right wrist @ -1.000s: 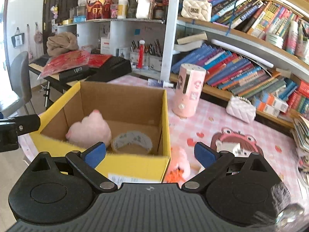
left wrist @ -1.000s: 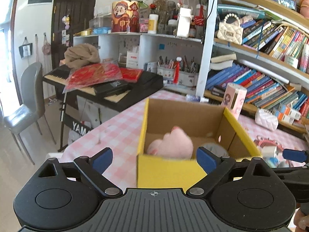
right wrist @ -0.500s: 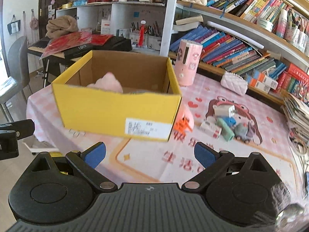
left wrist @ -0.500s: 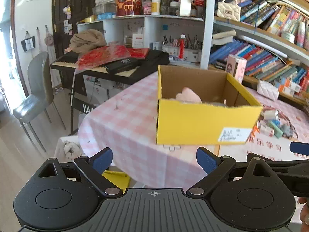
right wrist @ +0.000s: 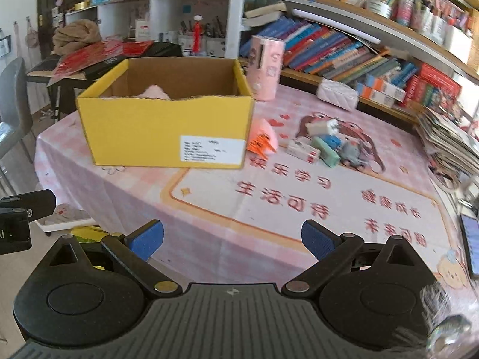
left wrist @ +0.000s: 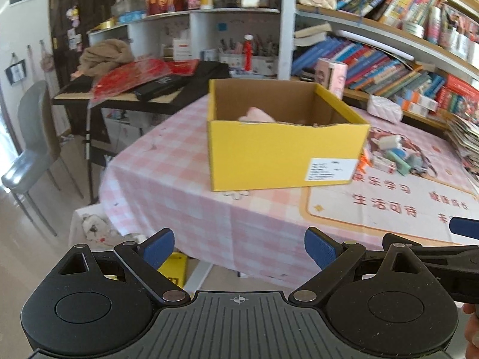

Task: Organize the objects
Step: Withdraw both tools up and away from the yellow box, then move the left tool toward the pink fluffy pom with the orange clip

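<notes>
A yellow cardboard box (left wrist: 284, 152) (right wrist: 161, 125) stands open on the pink checked tablecloth (left wrist: 167, 173), with a pink plush toy (left wrist: 257, 115) (right wrist: 154, 92) showing inside. Right of the box lie a pink-and-orange plush (right wrist: 263, 139) and a cluster of small toys and erasers (right wrist: 326, 145) (left wrist: 395, 155). My left gripper (left wrist: 239, 246) is open, back from the table's near edge, holding nothing. My right gripper (right wrist: 232, 237) is open too, over the near edge of the printed mat (right wrist: 299, 197), well short of the box.
A pink cylinder device (right wrist: 266, 65) stands behind the box, a white quilted pouch (right wrist: 336, 94) beside it. Bookshelves (right wrist: 344, 51) line the back. A stack of magazines (right wrist: 449, 143) sits at the right, a phone (right wrist: 471, 239) near the right edge. A keyboard stand (left wrist: 134, 89) and grey chair (left wrist: 33, 149) stand left.
Both grippers have pulled back and away from the box, from right above it to beyond the table's near edge. The box looks smaller and farther. Both stay open.
</notes>
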A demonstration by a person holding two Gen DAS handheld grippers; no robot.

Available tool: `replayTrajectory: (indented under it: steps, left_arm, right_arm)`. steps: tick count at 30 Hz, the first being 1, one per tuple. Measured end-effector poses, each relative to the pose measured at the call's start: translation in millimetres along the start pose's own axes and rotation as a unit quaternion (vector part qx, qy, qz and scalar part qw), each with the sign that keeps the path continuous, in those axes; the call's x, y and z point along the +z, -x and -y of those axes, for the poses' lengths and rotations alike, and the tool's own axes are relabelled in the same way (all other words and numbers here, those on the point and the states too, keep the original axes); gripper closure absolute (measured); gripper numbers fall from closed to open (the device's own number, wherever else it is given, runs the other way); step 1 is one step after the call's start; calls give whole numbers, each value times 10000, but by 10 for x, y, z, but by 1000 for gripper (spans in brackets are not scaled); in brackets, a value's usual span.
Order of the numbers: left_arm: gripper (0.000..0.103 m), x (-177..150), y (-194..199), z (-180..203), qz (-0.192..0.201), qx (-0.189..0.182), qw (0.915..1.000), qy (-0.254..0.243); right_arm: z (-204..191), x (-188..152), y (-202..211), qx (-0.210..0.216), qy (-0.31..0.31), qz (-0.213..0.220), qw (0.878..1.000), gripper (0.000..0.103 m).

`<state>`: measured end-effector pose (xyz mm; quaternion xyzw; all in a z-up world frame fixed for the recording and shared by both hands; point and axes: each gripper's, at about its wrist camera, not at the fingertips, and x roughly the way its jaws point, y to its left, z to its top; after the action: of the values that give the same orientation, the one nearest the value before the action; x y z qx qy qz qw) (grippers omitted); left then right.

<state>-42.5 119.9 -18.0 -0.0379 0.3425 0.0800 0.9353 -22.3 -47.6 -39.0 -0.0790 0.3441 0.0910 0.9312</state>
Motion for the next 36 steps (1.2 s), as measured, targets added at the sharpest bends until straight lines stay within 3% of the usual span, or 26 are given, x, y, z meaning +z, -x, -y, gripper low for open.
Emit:
replayTrajectory:
  steps: [19,28,36]
  left_arm:
    - [7,99,-180,892,-65,-1148,9891,-921]
    - [7,180,-326,1301,-101,-1403,9828,-1195]
    - [7,314,-523,1505,-147,-1364,9842,-1122]
  right_arm:
    - [873,-267,175,-1133,-951,-215,9888,3]
    - [1259,-268,84,-1372,-1187,-317,9829,3]
    - [1493,-134,-169,-1294,-1138,-427,9841,3]
